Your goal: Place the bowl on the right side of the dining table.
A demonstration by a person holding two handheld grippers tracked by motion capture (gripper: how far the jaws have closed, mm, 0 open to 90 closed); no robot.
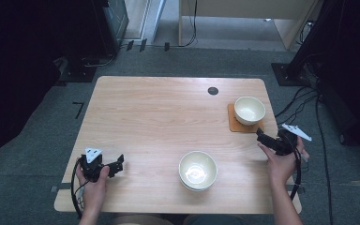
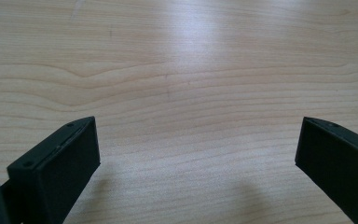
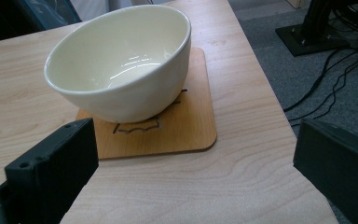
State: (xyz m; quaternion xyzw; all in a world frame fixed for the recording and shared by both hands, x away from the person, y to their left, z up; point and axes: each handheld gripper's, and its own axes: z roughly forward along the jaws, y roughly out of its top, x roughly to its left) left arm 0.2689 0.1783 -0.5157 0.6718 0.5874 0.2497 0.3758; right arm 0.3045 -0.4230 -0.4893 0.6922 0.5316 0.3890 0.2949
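Fingers of both grippers, left gripper (image 1: 118, 165) and right gripper (image 1: 261, 136), spread apart, empty; two bowls (image 1: 249, 110) (image 1: 197, 169), one coaster (image 1: 233, 124).

Cream bowl (image 3: 121, 70) upright on coaster (image 3: 182, 126)

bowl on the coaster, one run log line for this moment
right hand-held gripper: open, facing bowl | bowl: on coaster | left hand-held gripper: open, empty
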